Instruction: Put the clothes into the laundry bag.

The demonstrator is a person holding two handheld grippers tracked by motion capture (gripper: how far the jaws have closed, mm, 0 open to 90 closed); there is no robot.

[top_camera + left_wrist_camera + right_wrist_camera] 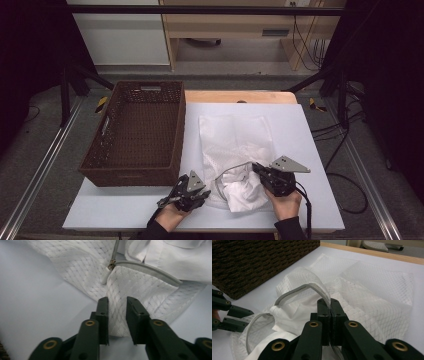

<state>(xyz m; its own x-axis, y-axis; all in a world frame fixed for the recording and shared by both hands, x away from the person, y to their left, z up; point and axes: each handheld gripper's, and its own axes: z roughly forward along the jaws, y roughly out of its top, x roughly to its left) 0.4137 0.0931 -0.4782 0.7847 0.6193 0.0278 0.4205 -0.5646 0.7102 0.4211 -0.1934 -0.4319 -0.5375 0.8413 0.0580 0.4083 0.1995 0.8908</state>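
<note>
A white mesh laundry bag point(235, 137) lies flat on the white table top point(312, 150), its zippered mouth toward me. A crumpled white garment point(245, 192) sits in the mouth and partly spills out. My right gripper point(256, 167) is shut on the grey zipper edge point(294, 291) of the bag point(372, 290) and holds that rim up in an arch over the garment point(294, 322). My left gripper point(207, 194) is at the bag's near left corner. Its jaws point(117, 301) straddle the mesh point(82, 272) with a gap still showing, just below the zipper pull point(111, 265).
A dark brown wicker basket point(135, 130) stands to the left of the bag, with nothing in it; its wall point(257, 262) is close to the bag's mouth. A wooden table edge point(240, 96) runs behind the white top. Bare white surface lies right of the bag.
</note>
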